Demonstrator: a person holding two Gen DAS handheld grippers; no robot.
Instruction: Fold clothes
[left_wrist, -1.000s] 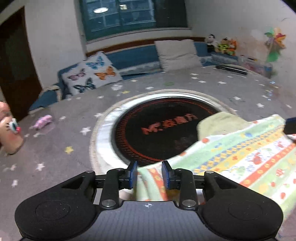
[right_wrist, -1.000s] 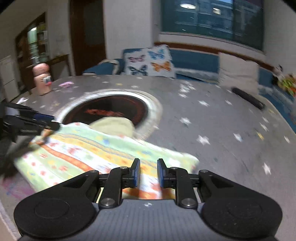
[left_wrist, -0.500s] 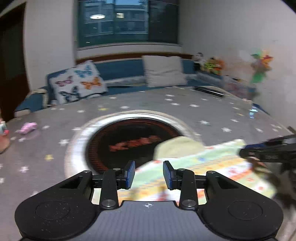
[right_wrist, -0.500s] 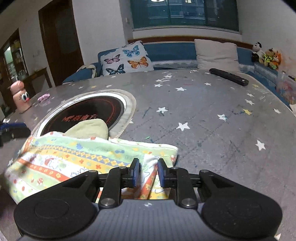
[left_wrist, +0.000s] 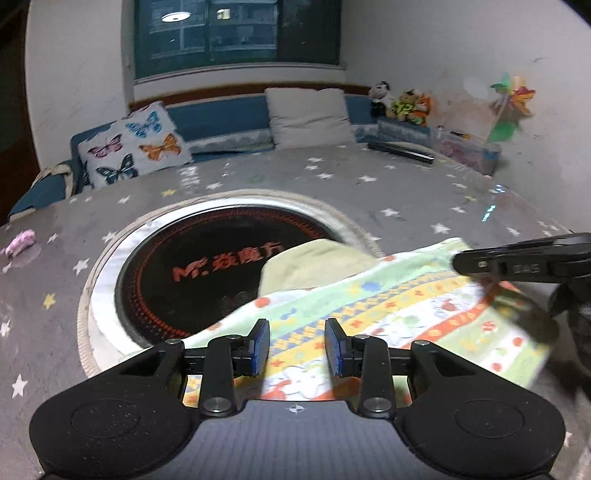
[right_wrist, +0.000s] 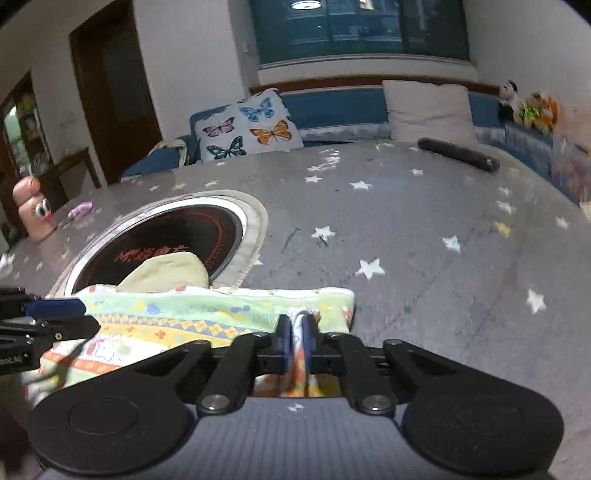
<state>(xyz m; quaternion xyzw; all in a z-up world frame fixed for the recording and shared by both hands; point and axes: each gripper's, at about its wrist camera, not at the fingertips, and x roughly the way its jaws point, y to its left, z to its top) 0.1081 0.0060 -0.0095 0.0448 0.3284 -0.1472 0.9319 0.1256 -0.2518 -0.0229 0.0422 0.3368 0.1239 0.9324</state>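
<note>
A colourful patterned garment (left_wrist: 388, 314) with a plain pale green part (left_wrist: 314, 262) lies on the grey star-print table, partly over the round black hob. My left gripper (left_wrist: 297, 349) is open, its pads either side of the garment's near edge without pinching it. My right gripper (right_wrist: 297, 338) is shut on a bunched fold of the garment (right_wrist: 207, 314) at its right end. The right gripper also shows at the right of the left wrist view (left_wrist: 517, 260), and the left gripper at the left of the right wrist view (right_wrist: 40, 321).
The round black hob (left_wrist: 207, 273) with red lettering sits in the table (right_wrist: 424, 240). A black remote (right_wrist: 458, 153) lies far right. A pink figure (right_wrist: 31, 210) and a small pink object (right_wrist: 81, 208) stand at the left. Cushions and a blue bench lie beyond.
My right gripper has closed on the garment's right end. My left gripper has opened wider and moved over the garment's left edge. The garment is flatter on the table.
</note>
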